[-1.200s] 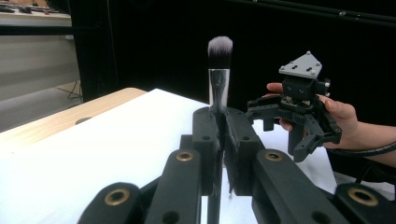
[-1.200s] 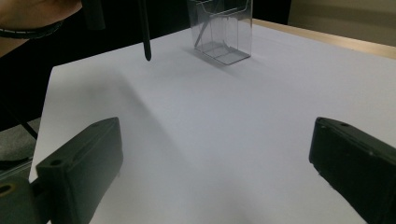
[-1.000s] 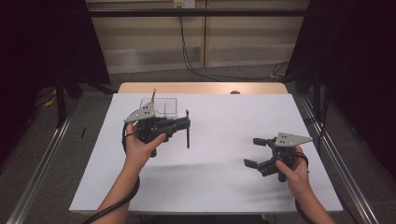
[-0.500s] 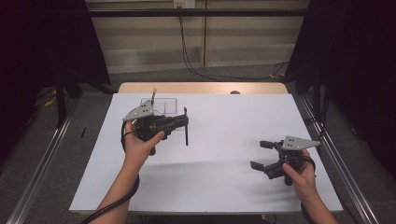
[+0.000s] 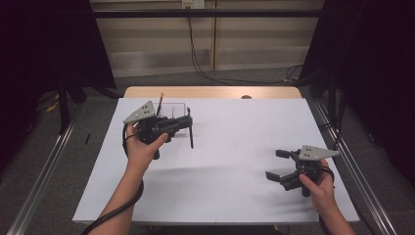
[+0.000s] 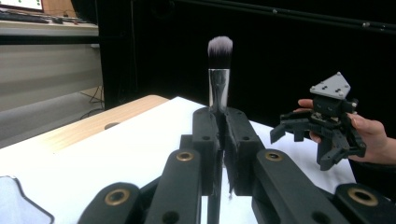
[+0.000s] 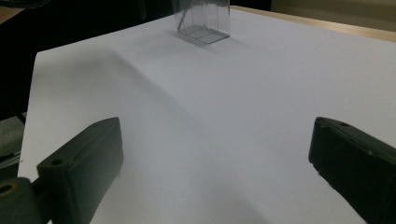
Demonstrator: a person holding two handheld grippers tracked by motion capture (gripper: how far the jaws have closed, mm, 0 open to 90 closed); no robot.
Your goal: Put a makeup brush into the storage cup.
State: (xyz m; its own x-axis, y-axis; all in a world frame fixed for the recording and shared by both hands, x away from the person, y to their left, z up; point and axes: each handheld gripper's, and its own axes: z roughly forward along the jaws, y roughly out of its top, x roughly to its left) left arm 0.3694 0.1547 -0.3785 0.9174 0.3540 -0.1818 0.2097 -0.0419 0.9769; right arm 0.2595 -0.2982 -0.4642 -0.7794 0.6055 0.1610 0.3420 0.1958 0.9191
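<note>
- High view: the left gripper [image 5: 188, 128] is held above the far left part of the white table [image 5: 235, 196], just in front of a clear plastic box [image 5: 172, 108]. A dark makeup brush [image 5: 191, 131] is seen clamped at its tip, hanging roughly upright with its lower end close to the table top. A thin stick [image 5: 160, 101] is seen standing up from the box.
- High view: the right gripper [image 5: 278, 164] is held low over the near right part of the table, well apart from the left one. Its jaws are spread, with nothing between them.
- Left gripper view: the two black jaws are pressed together on the brush handle [image 6: 217, 95]. The silver collar and the grey-tipped bristles are seen rising above the jaws. A corner of the clear box [image 6: 18, 210] is seen at the lower left. The right gripper [image 6: 299, 135] is seen farther off, held in a hand [image 6: 369, 140], jaws parted.
- Right gripper view: the jaws are set wide apart over bare white table [image 7: 210, 116]. The clear box [image 7: 203, 21] is seen standing at the far side, well apart from the jaws.
</note>
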